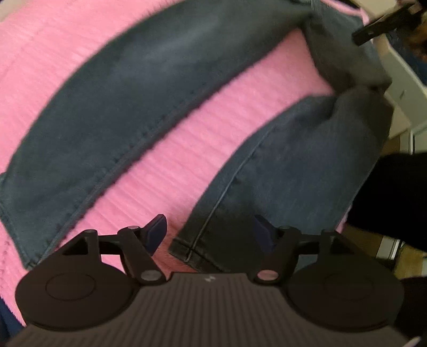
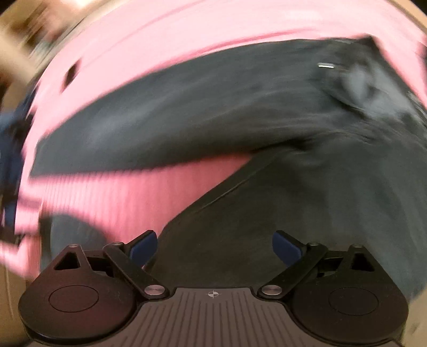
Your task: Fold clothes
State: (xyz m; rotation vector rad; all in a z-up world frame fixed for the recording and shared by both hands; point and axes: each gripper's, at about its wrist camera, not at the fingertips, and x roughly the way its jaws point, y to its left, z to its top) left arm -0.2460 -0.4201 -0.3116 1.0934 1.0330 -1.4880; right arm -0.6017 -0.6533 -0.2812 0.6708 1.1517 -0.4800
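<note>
A pair of dark blue jeans (image 1: 133,93) lies spread on a pink ribbed blanket (image 1: 226,128), its two legs apart in a V. My left gripper (image 1: 209,229) is open just above the hem (image 1: 186,251) of the near leg (image 1: 293,173), with nothing between its fingers. In the blurred right wrist view the jeans (image 2: 186,106) fill the middle, with the waist and a shiny button (image 2: 325,65) at the upper right. My right gripper (image 2: 213,240) is open over the near leg (image 2: 293,200), holding nothing.
The pink blanket (image 2: 133,34) covers the whole surface under the jeans. White furniture (image 1: 400,80) and a dark-clothed person (image 1: 395,200) are at the right edge. A black bar-shaped tool part (image 1: 384,24) shows at the top right. Blue fabric (image 2: 10,133) hangs at the left.
</note>
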